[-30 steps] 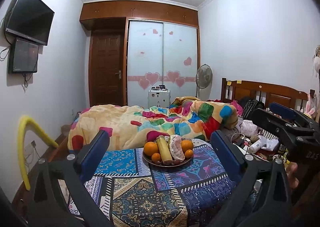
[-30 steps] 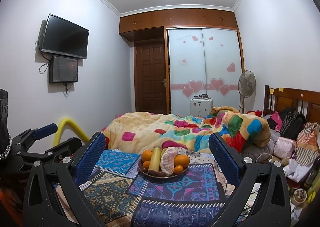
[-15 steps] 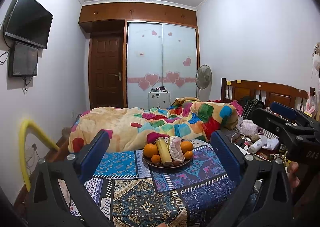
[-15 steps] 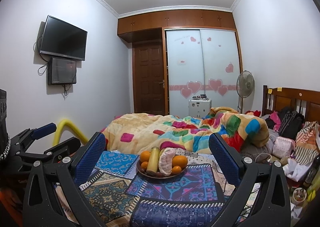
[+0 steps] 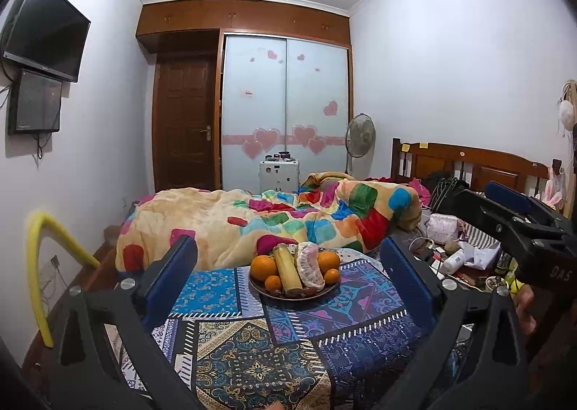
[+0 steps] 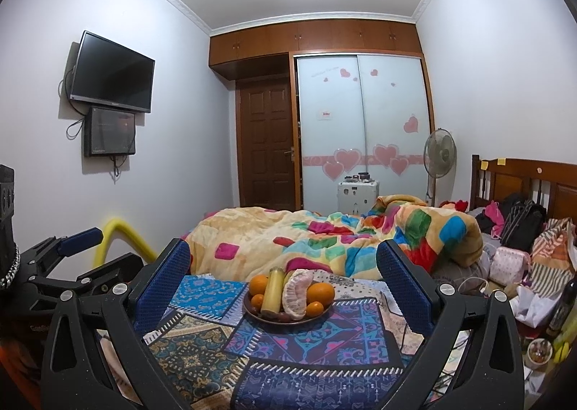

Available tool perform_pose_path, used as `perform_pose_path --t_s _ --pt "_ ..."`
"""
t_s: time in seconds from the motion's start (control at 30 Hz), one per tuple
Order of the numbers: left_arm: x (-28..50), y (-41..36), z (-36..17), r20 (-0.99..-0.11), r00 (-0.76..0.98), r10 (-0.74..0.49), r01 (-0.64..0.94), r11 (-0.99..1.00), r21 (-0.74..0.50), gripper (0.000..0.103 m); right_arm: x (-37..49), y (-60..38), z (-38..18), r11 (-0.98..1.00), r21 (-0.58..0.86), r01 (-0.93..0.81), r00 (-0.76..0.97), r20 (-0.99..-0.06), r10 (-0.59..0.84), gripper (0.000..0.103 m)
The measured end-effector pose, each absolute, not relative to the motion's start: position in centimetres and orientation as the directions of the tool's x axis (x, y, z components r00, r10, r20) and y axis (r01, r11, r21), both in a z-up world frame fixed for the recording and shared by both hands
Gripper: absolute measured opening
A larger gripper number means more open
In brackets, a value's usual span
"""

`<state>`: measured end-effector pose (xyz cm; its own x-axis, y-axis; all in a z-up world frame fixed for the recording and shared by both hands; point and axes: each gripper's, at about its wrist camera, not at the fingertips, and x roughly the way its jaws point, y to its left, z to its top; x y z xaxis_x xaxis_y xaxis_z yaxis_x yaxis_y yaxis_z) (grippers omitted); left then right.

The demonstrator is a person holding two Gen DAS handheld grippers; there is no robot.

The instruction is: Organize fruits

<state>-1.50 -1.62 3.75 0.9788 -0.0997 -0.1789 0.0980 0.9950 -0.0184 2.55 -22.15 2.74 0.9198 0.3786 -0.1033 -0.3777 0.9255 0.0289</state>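
— Where's the fruit?

— All on the plate (image 5: 293,295), which sits on the patterned cloth (image 5: 252,341) near its far edge, with the quilt (image 5: 252,218) just behind. Two big oranges (image 5: 264,266) at the sides, two small ones in front, a banana (image 5: 287,269) and a peeled pomelo (image 5: 311,268) lying between them.

— And the grippers?

— The left gripper (image 5: 288,283) hangs short of the plate, jaws wide apart, nothing in them. The right gripper (image 6: 283,283) is level with it, jaws spread too, also empty. Neither touches the fruit.
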Motion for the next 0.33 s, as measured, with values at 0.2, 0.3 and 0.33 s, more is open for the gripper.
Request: perform_pose_path --t_s 0.2,0.3,0.33 --pt "-1.52 -1.66 3.66 -0.172 0.981 -0.09 0.09 0.996 -0.008 0.103 2.75 -22.19 2.71 0.925 0.032 -0.378 0.919 -0.11 0.379 0.103" --pt "-1.5 -1.68 3.65 -0.175 0.98 -0.096 0.095 0.995 -0.013 0.103 2.9 -22.27 2.73 0.925 0.037 -0.378 0.918 -0.113 0.38 0.103" --pt "-1.51 -1.62 3.66 -0.176 0.979 -0.099 0.098 0.995 -0.017 0.103 2.92 -22.31 2.74 0.925 0.038 -0.378 0.918 -0.114 0.38 0.103"
